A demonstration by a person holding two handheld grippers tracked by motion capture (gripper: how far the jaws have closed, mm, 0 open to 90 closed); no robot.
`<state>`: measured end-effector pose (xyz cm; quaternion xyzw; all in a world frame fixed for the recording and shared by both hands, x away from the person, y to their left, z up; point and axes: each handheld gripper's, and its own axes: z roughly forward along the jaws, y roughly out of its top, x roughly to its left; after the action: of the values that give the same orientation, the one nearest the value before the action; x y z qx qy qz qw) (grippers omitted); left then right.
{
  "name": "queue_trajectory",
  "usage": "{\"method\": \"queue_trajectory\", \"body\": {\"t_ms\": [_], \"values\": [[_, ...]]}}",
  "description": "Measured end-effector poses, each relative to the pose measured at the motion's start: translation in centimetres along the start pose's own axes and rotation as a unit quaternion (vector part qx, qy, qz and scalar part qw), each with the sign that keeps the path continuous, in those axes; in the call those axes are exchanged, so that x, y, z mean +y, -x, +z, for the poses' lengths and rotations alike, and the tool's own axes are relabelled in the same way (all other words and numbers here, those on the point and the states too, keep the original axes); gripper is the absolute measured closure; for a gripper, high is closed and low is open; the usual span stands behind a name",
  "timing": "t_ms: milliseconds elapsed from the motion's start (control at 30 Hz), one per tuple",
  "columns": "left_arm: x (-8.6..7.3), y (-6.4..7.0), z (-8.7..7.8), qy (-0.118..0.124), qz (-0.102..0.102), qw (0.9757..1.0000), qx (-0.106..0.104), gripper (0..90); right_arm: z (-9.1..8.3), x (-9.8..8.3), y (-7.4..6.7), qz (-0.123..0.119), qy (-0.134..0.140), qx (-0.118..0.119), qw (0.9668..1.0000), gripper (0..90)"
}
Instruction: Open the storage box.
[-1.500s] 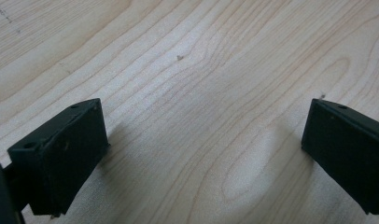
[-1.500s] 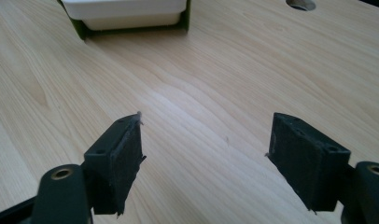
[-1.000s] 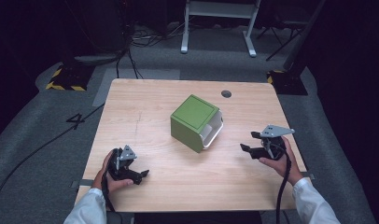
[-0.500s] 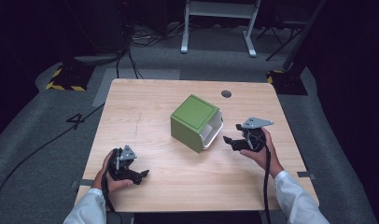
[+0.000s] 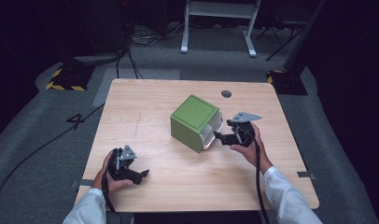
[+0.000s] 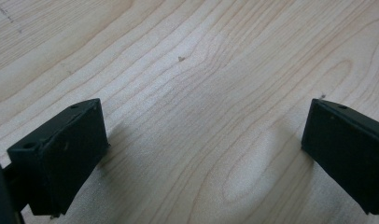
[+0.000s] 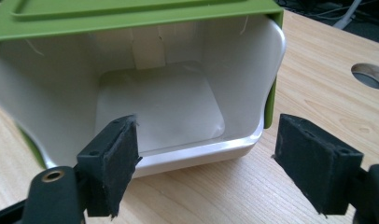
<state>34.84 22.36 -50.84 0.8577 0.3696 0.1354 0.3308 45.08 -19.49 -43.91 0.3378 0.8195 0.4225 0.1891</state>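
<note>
Green plastic bin [image 5: 195, 122] on its side on wooden bench [image 5: 145, 121], white inside facing right hand-held gripper [image 5: 219, 136]. Jaws spread wide, just before its lower rim. Left hand-held gripper [image 5: 142, 174] also spread wide, gripping nothing.

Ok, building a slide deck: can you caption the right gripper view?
Open right gripper faces the white interior of a green plastic bin lying on its side on the wooden table.

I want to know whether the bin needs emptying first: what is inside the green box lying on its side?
The green box shows a bare white interior, nothing in it. The near-left corner sits behind the right gripper.
</note>
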Motion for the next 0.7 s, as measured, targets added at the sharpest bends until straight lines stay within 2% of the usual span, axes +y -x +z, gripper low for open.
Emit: {"method": "queue_trajectory", "body": {"t_ms": [300,367,467,667,700], "values": [[0.0,0.0,0.0,0.0,0.0,1.0,0.0,0.5,1.6,-0.3,0.2,0.001,-0.019,-0.008,0.9998,20.1],[0.0,0.0,0.0,0.0,0.0,1.0,0.0,0.5,1.7,-0.4,0.6,0.021,-0.019,0.003,0.9996,19.5],[0.0,0.0,0.0,0.0,0.0,1.0,0.0,0.5,1.8,-0.5,0.7,0.025,-0.02,0.008,0.9995,18.7],[0.0,0.0,0.0,0.0,0.0,1.0,0.0,0.5,2.4,-0.6,0.7,0.02,-0.036,-0.007,0.9991,18.0],[0.0,0.0,0.0,0.0,0.0,1.0,0.0,0.5,2.6,-0.8,0.8,0.017,-0.048,-0.012,0.9986,17.5]]}}
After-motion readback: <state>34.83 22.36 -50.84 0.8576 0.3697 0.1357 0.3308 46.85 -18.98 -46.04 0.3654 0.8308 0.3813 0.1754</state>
